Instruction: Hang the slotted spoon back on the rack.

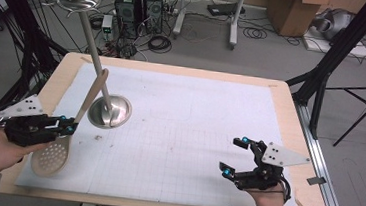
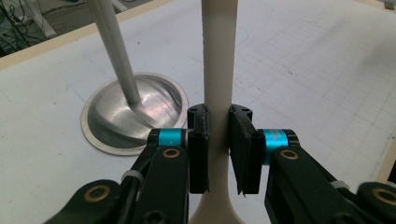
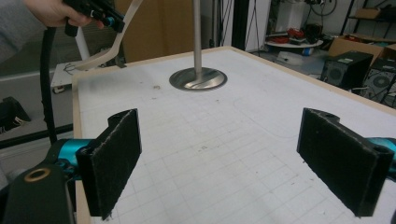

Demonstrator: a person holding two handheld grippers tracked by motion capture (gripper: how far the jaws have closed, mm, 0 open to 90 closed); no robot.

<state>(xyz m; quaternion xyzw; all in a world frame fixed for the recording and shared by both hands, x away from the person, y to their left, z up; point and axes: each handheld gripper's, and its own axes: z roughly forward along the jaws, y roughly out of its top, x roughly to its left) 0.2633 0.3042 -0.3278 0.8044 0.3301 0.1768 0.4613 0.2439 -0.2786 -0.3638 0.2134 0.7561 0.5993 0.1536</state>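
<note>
Workshop floor behind the table (image 1: 291, 100) carried computer towers, coiled cables and cardboard boxes. The wooden tabletop was covered by a white gridded mat (image 1: 193, 134).

A metal stand (image 1: 110, 110) sat on the mat toward the far left: round dished base, slim pole rising to a small upper dish near the top of the high view. Same base and pole appeared in the left gripper view (image 2: 133, 112) and farther off in the right gripper view (image 3: 198, 78).

Left gripper (image 1: 68, 125) was at the near left edge of the table, jaws closed on the handle of a beige slotted spoon (image 1: 52, 157). The spoon's perforated bowl hung low toward the person, its handle angling up toward the stand's pole. In the left gripper view the pads pressed both sides of the handle (image 2: 218, 70), the stand's base just beyond. Whether the spoon touched the pole, could not tell.

Right gripper (image 1: 234, 157) was at the near right of the mat, well apart from the stand, jaws spread wide and holding nothing. Its own view showed both pads (image 3: 114, 158) apart, over bare mat.
</note>
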